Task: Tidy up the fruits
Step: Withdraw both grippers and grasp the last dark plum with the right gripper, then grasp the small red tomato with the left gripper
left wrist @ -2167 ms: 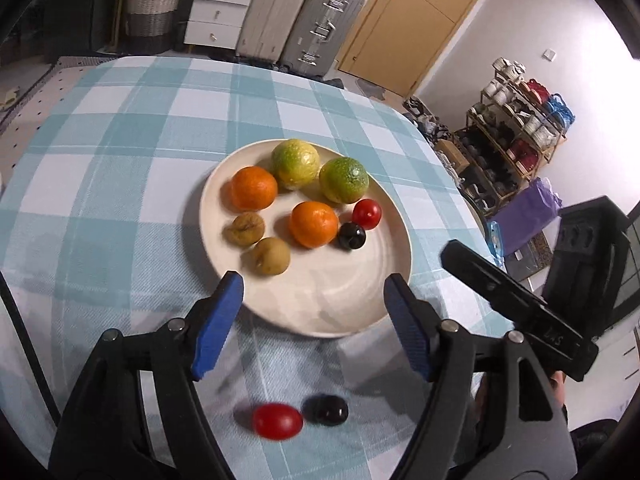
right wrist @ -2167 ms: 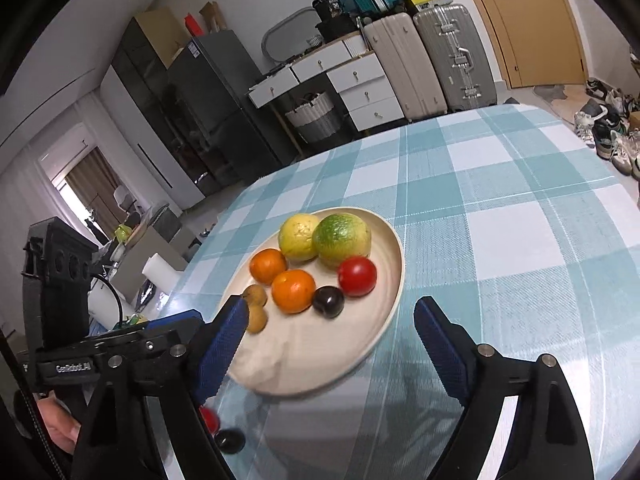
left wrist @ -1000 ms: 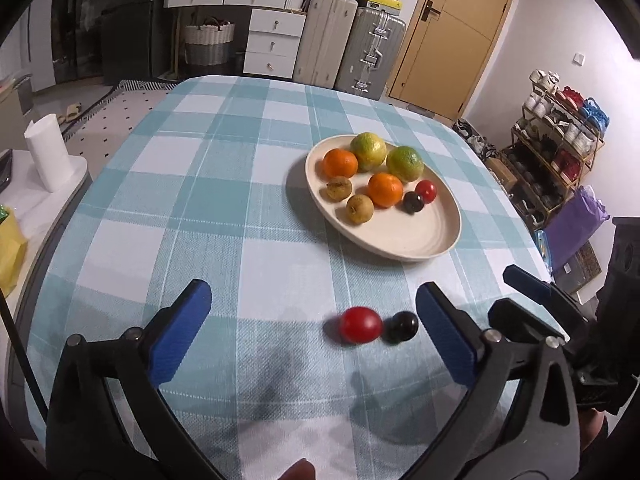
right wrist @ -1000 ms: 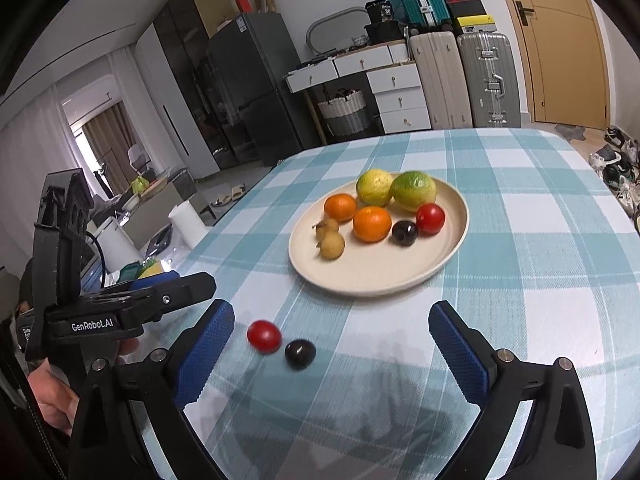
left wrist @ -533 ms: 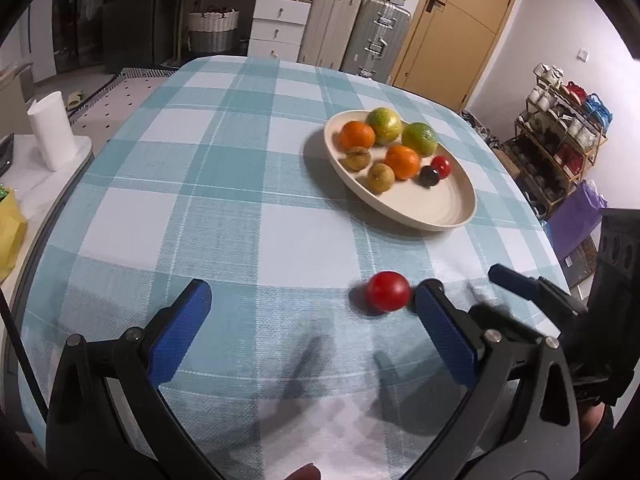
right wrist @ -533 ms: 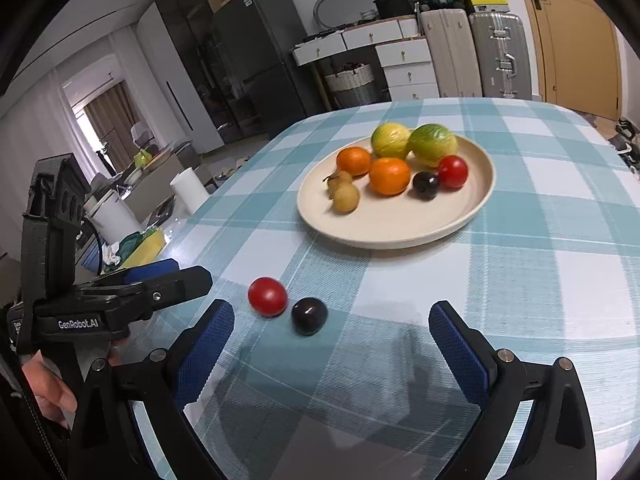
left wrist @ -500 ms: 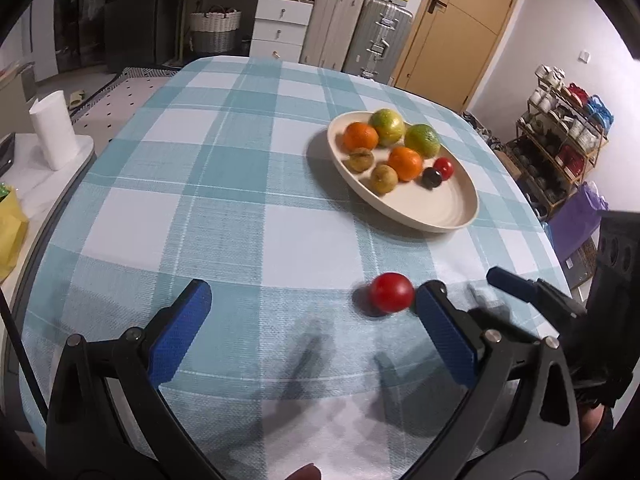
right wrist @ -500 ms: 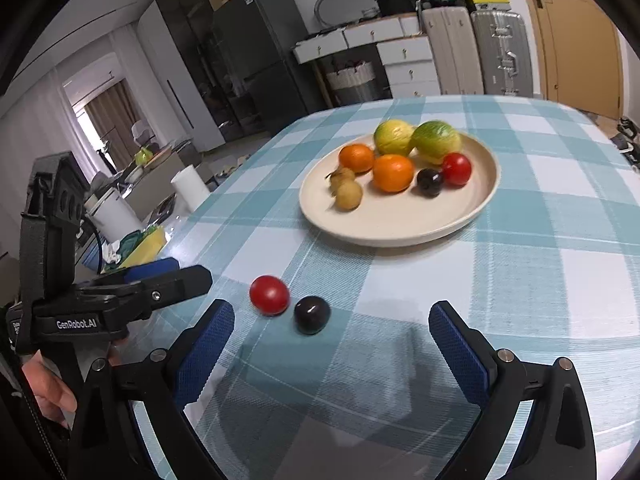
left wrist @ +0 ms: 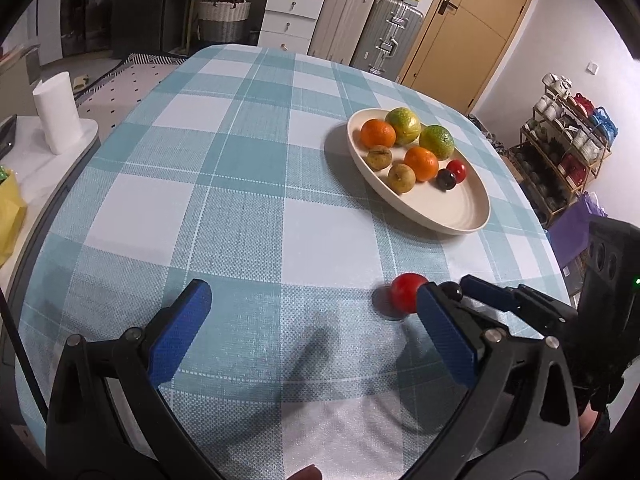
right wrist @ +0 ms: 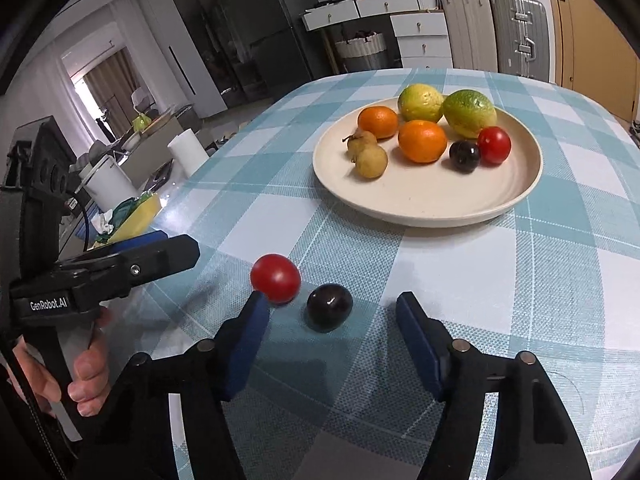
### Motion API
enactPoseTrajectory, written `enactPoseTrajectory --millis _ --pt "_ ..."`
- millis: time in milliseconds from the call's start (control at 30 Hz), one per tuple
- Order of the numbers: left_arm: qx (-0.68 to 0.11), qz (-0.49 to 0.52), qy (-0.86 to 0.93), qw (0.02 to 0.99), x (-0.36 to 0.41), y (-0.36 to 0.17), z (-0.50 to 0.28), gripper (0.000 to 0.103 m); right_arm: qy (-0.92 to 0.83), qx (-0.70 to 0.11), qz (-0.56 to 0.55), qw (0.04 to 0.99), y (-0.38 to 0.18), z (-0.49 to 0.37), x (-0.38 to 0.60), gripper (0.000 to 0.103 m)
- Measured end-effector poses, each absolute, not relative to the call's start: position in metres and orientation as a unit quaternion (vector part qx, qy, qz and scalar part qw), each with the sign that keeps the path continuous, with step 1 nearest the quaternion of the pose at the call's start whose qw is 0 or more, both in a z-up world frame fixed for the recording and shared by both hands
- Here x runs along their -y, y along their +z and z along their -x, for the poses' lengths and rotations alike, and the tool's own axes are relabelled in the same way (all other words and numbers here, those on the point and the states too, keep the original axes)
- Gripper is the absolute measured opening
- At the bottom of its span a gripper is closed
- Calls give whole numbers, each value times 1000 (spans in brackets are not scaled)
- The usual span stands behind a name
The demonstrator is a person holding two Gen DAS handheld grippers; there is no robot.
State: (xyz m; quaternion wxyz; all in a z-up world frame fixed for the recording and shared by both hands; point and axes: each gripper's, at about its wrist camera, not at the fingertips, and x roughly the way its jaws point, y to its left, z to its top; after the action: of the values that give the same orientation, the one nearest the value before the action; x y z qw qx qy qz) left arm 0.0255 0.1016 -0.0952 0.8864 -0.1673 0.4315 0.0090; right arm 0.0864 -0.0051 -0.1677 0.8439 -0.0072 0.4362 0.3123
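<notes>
Hiding behind left tool [left wrist: 316, 322] finger, dark plum [right wrist: 329, 306] barely showing; red tomato [right wrist: 275, 279] beside it on counter [right wrist: 460, 272]. Right tool [right wrist: 332, 324] spreading wide around plum, left tool gaping too.

The right gripper [right wrist: 332, 336] stood with its blue pads wide apart, gripping nothing, low over the checked tablecloth [right wrist: 560, 280]. A dark cherry [right wrist: 329, 306] lay just beyond the gap between the pads, a red tomato [right wrist: 275, 278] touching its left side, by the left pad. Beyond the cherry sat the cream plate [right wrist: 420, 208] with fruit. Left of the cherry, the left gripper [right wrist: 120, 264] reached in, a hand [right wrist: 86, 376] on its handle
</notes>
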Motion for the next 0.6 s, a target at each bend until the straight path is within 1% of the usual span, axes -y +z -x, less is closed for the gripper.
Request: enactPoseTrajectory --millis 33,67,133,167,600 --pt "-433 167 10 886 -102 -96 -26 102 309 -438 12 844 -168 -87 4 51" --pt "-434 167 9 885 -102 -96 -26 102 309 -436 15 845 -168 -86 3 48" --pt "-434 168 9 885 -102 -96 -25 102 317 -440 17 840 -169 -87 1 28" --pt "-434 168 9 885 -102 -96 -25 102 315 -439 18 842 -169 -87 0 26" --pt "-445 168 -11 880 -89 -97 -28 102 309 -413 -22 856 -155 -83 30 24"
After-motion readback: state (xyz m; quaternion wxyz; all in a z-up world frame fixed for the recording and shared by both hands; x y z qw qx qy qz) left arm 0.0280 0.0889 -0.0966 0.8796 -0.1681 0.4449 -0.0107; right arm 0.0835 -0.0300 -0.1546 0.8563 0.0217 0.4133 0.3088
